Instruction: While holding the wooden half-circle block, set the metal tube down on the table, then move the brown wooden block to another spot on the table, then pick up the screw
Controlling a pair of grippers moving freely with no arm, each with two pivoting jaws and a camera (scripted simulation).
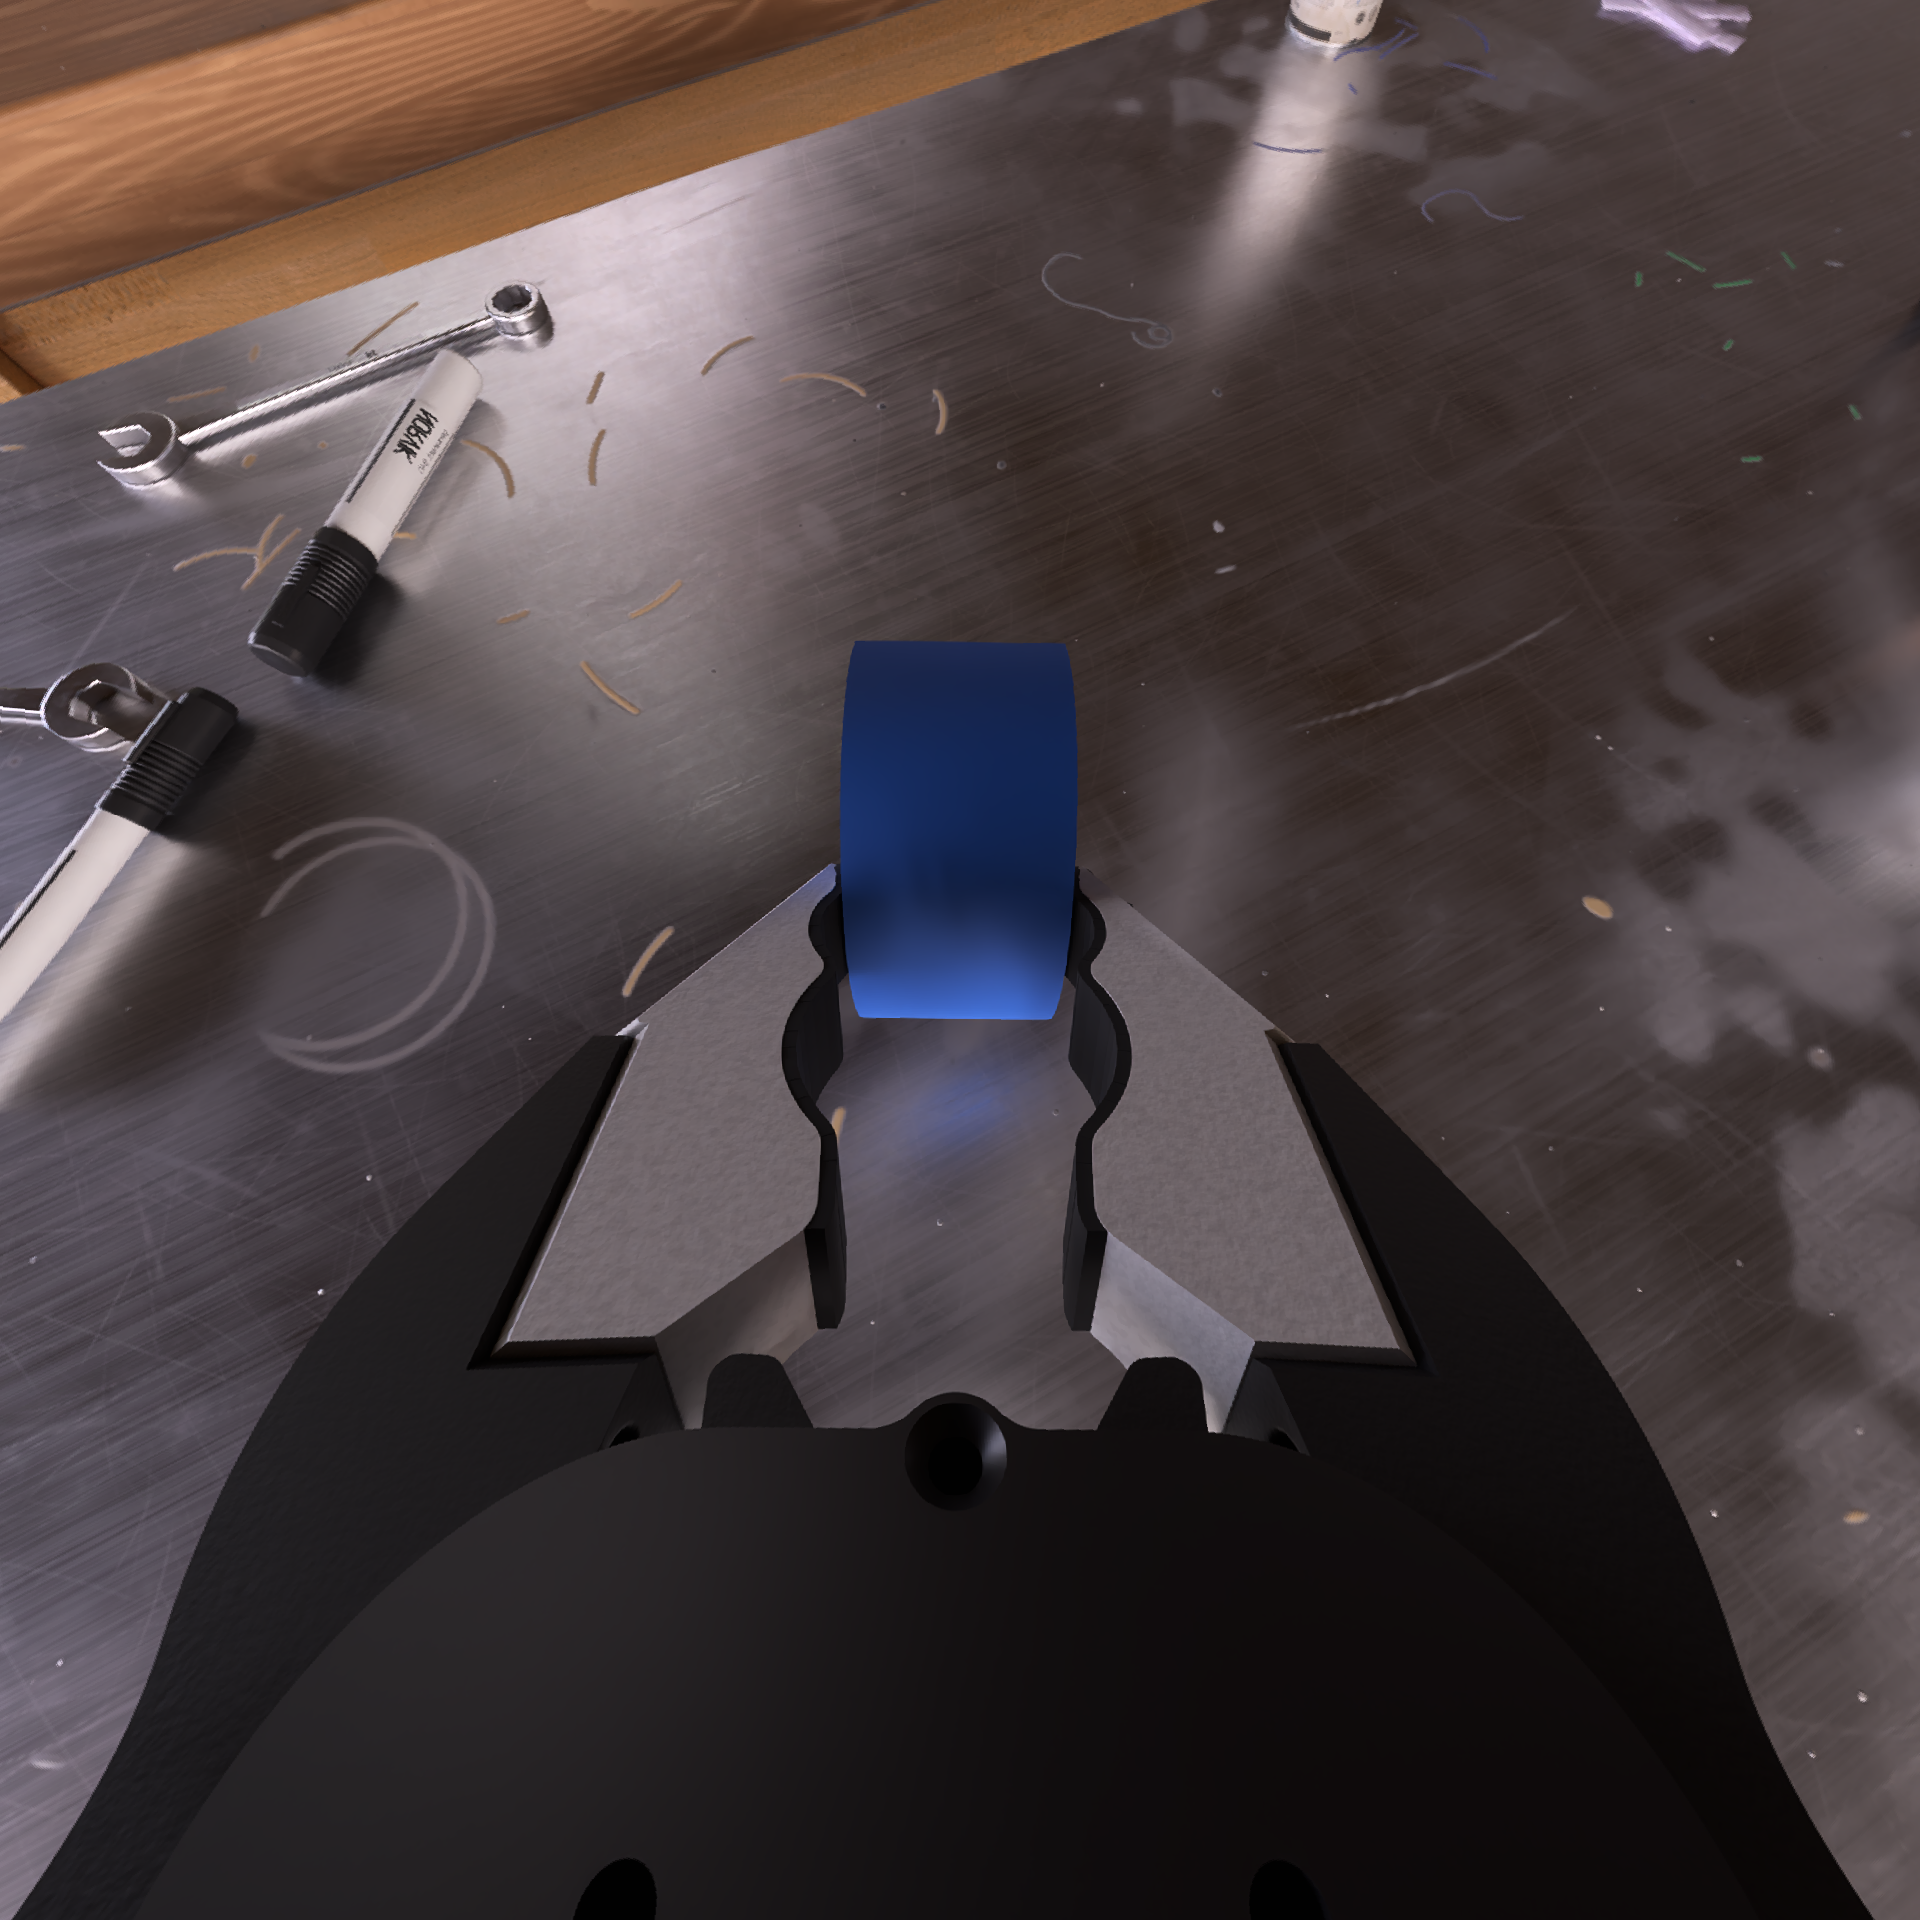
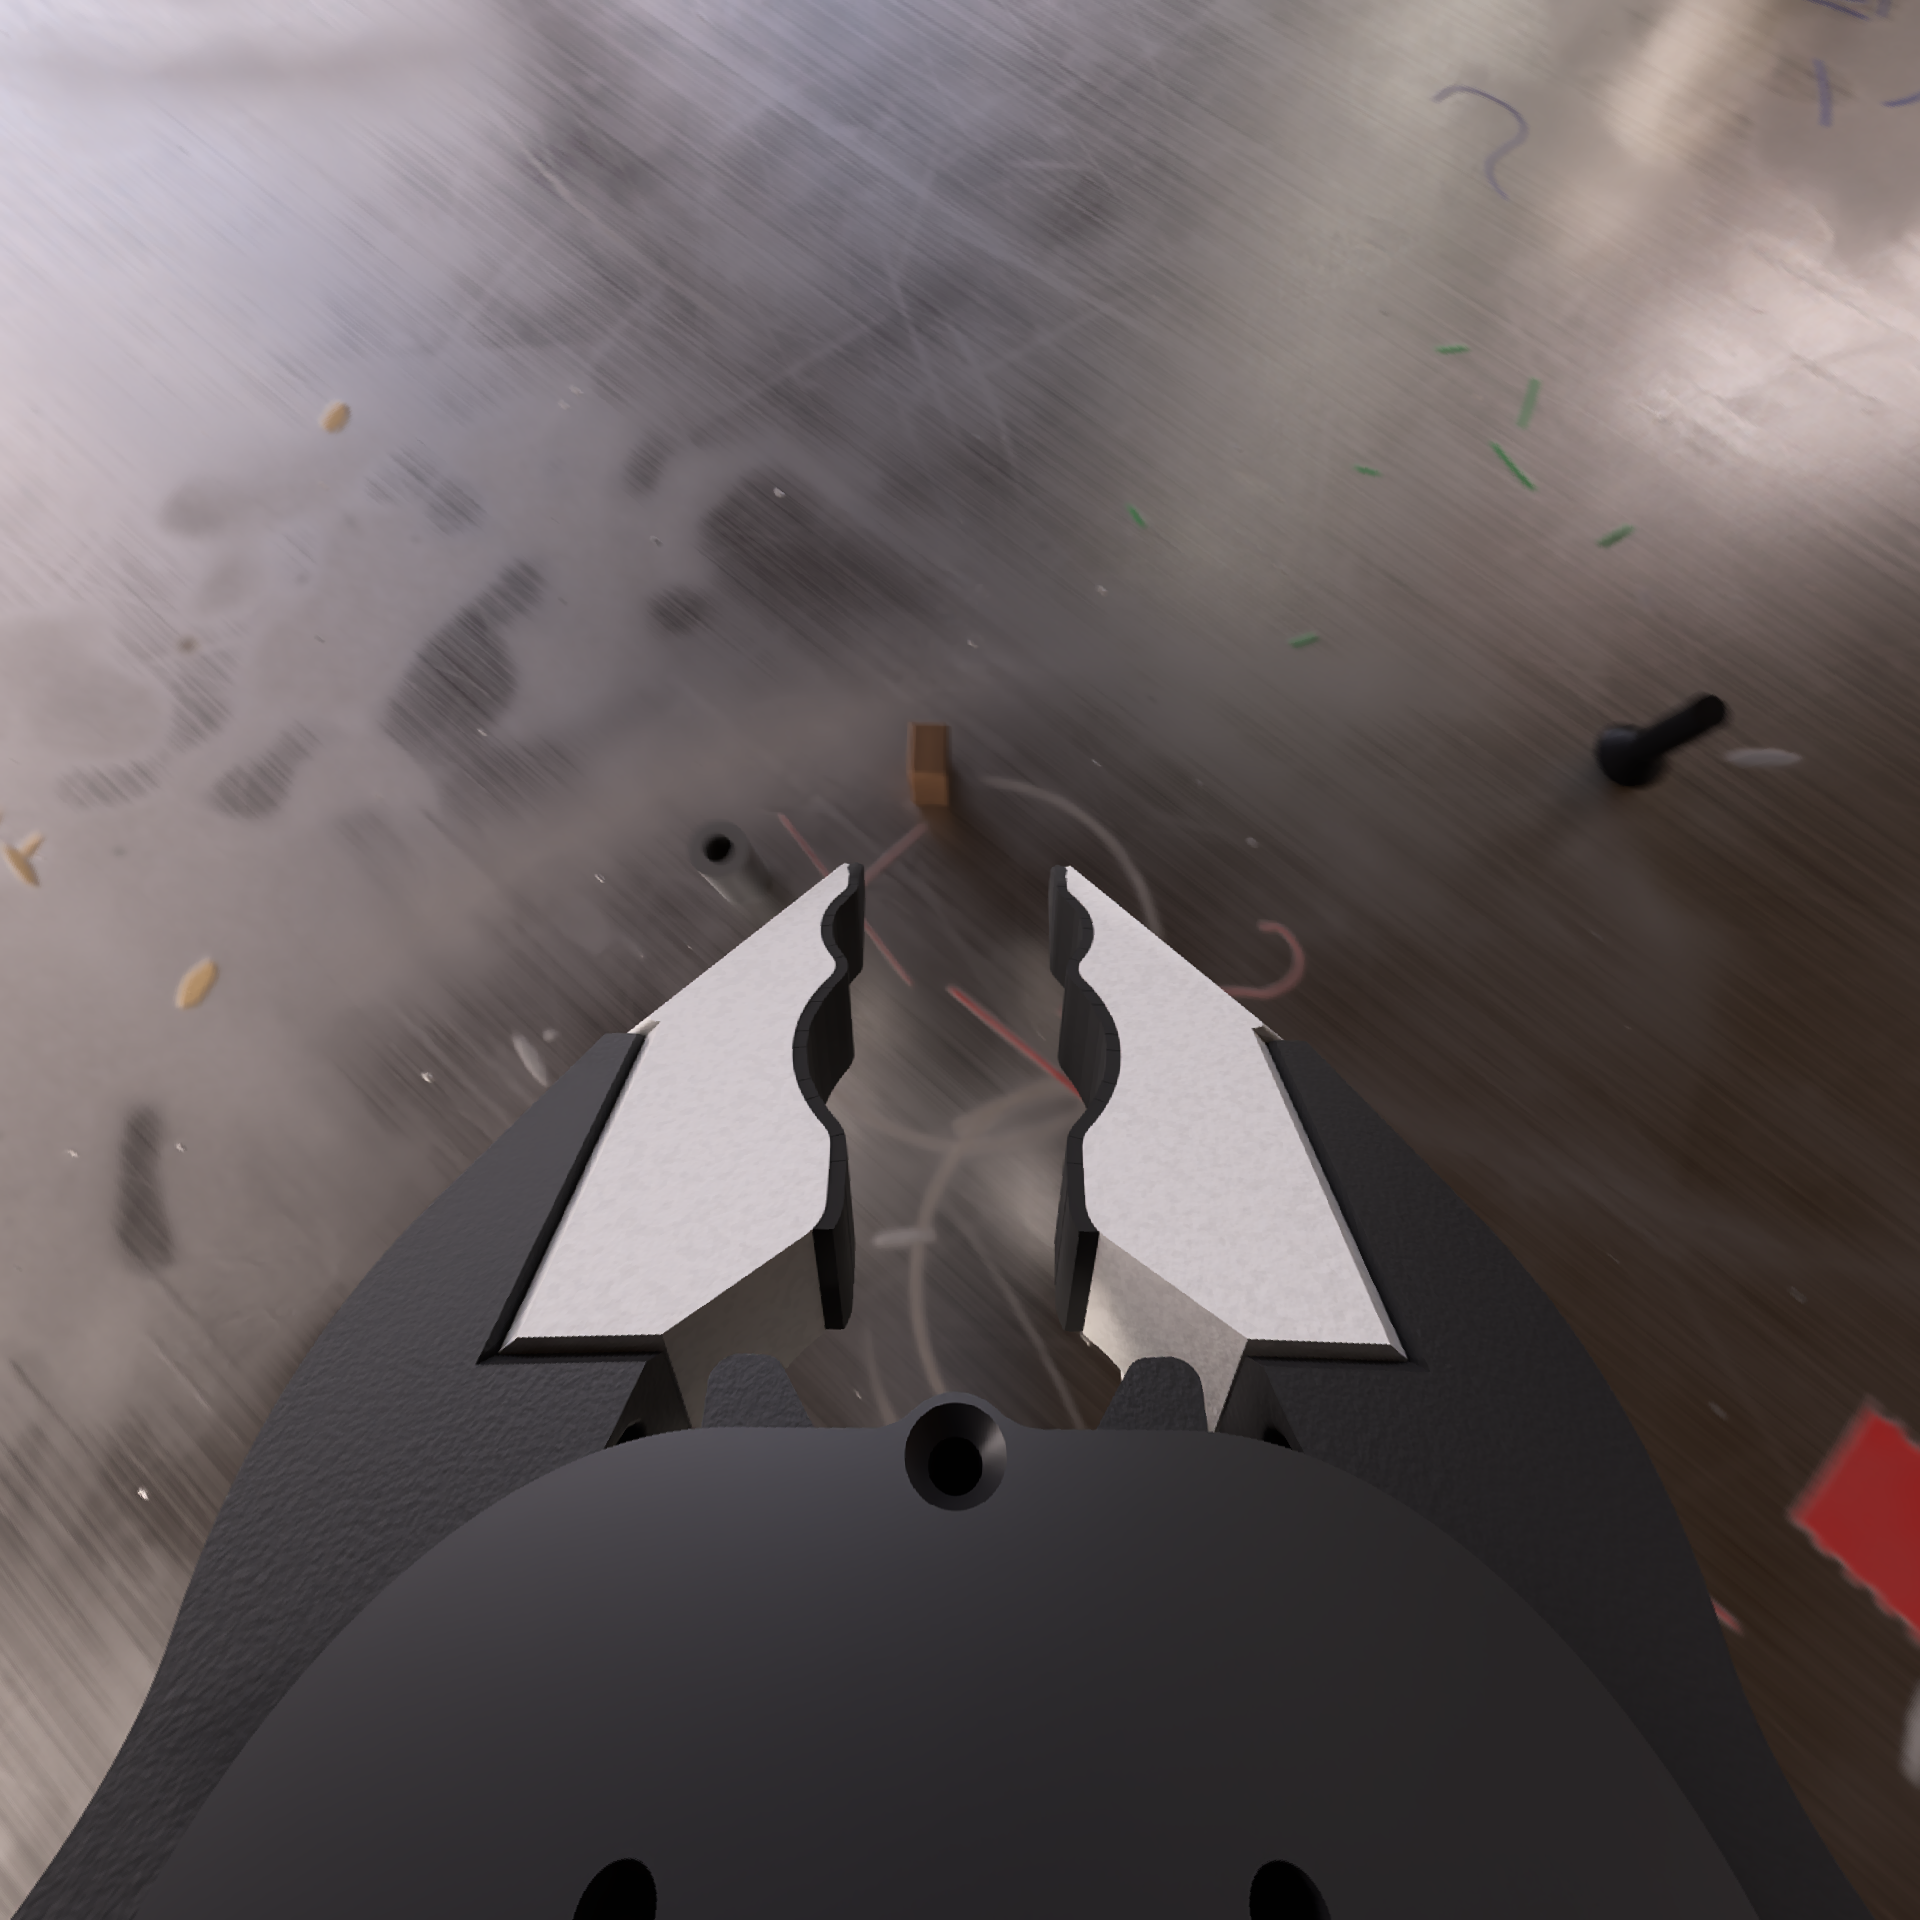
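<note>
In the left wrist view my left gripper point(image 1: 956, 883) is shut on a blue half-circle block point(image 1: 956, 821), which sticks out past the fingertips above the metal table point(image 1: 1351, 727). In the right wrist view my right gripper point(image 2: 956, 883) is open and empty, above the table. The small brown wooden block point(image 2: 928, 767) stands on the table just beyond the fingertips. The grey metal tube point(image 2: 729, 862) lies on the table to the left of the left fingertip. The black screw point(image 2: 1652, 743) lies on the table farther to the right.
Two silver wrenches point(image 1: 312, 390) point(image 1: 73, 707) and two white markers with black caps point(image 1: 369, 509) point(image 1: 94, 831) lie at the left near the wooden table edge point(image 1: 312, 156). A white cylinder point(image 1: 1335, 21) stands at the far edge. A red flat piece point(image 2: 1870, 1527) lies at the right. Shavings are scattered about.
</note>
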